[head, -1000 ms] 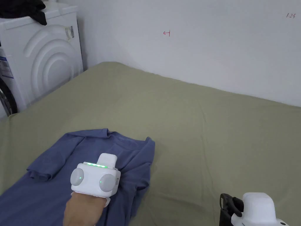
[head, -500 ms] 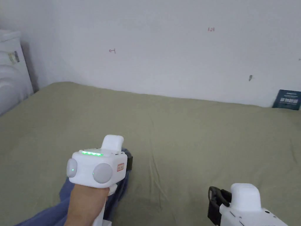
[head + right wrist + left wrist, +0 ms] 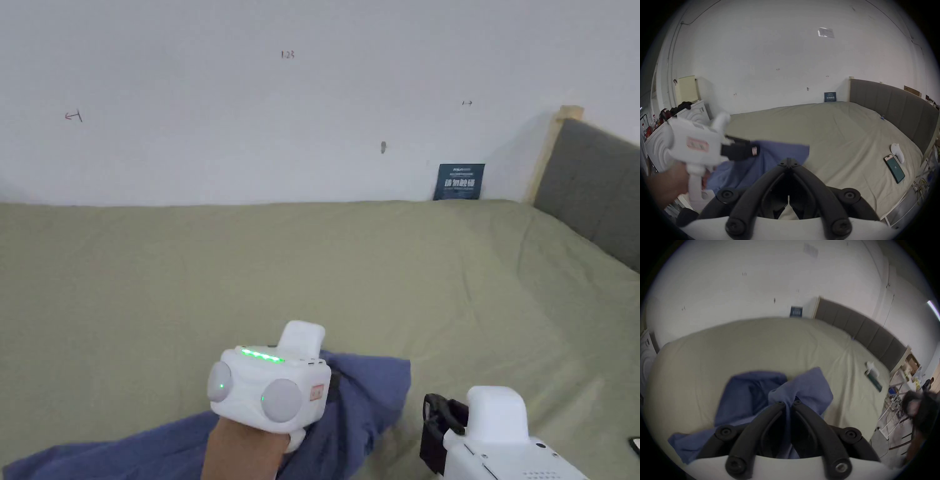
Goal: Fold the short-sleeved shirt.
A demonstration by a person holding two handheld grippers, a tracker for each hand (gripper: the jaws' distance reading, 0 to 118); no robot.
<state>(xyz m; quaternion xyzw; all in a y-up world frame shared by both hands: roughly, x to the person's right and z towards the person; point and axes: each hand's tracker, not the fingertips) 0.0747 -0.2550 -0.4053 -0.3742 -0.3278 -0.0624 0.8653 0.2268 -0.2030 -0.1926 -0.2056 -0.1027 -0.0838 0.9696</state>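
A blue short-sleeved shirt (image 3: 375, 387) lies bunched on the olive bed sheet (image 3: 250, 262), trailing off to the lower left. My left gripper (image 3: 334, 382) is just above it, shut on a pinched fold of the shirt (image 3: 810, 386). In the left gripper view the cloth runs up between the closed jaws of that gripper (image 3: 787, 402). My right gripper (image 3: 437, 420) hovers low at the right, a short way from the shirt's right edge. Its jaws (image 3: 788, 160) meet with nothing between them, and the shirt (image 3: 782, 151) lies beyond them.
A grey headboard (image 3: 594, 181) borders the bed on the right. A phone (image 3: 894, 168) and a white object (image 3: 898, 152) lie near the bed's right edge. A washing machine (image 3: 688, 116) stands to the left. Another person (image 3: 924, 410) bends beside the bed.
The head camera has swung right. The left gripper, which was low over the flat shirt, now holds a fold of it and has dragged it right, bunching it. The right gripper stays low right.
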